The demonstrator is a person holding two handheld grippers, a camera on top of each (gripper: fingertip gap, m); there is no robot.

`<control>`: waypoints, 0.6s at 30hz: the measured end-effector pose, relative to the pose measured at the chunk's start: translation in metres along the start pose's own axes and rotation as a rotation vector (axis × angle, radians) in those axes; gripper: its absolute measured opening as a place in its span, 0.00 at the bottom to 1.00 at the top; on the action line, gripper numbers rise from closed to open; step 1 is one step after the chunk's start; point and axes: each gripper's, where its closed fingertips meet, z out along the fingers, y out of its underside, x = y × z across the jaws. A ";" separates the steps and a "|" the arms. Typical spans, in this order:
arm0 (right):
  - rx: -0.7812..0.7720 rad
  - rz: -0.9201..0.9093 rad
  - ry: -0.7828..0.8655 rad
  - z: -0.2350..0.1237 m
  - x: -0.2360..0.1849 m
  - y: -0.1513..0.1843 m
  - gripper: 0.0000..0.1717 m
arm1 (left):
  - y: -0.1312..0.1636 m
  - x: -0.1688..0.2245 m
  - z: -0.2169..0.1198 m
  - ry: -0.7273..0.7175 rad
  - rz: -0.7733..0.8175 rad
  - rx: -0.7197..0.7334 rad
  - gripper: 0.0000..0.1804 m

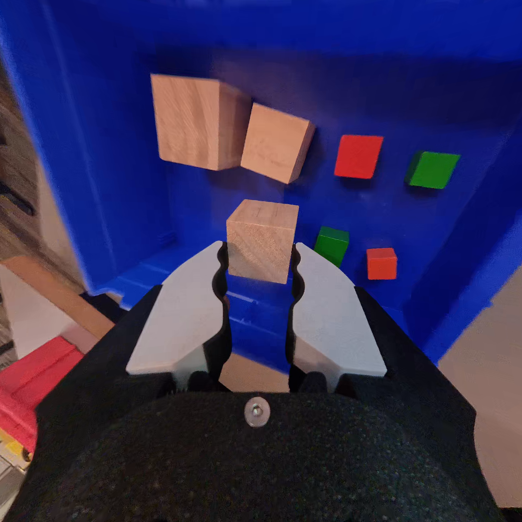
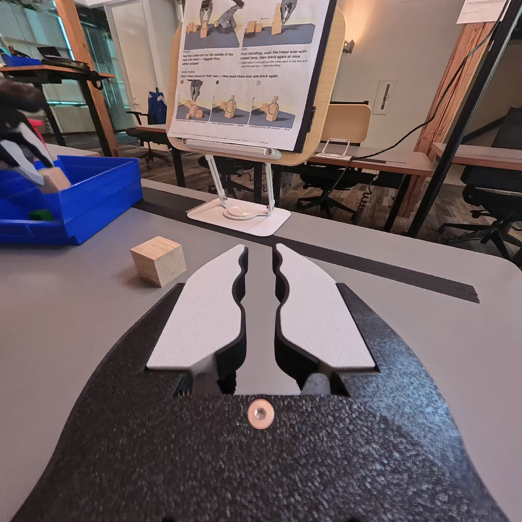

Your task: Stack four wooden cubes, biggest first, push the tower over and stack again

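Left gripper clamped on a plain wooden cube, both black pads snug against its sides, cube lifted clear above the floor of the blue bin. Seen from the other side too: same cube pinched up over the bin. Down on the bin floor: two bigger wooden blocks and touching at one edge, then a red cube and a green cube further right, plus a smaller green cube and smaller red cube just right of the fingertips. Bit blurry overall, so fine detail unclear.

Right gripper hanging over the grey table, jaws only a narrow slit apart, gripping nothing. Closest thing: another wooden cube sitting on the table just left of the fingertips, not touching. Straight ahead, white stand base holding up a board with a printed sheet.
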 end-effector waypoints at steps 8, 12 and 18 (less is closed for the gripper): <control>0.002 -0.003 -0.017 0.001 -0.005 -0.001 0.09 | -0.097 0.079 -0.117 -0.013 0.223 0.312 0.24; 0.003 -0.015 -0.011 0.000 -0.006 -0.002 0.09 | -0.152 0.147 -0.125 0.087 0.412 0.347 0.23; 0.011 -0.011 0.124 -0.006 0.014 -0.006 0.09 | -0.224 0.197 -0.090 0.206 0.498 0.312 0.24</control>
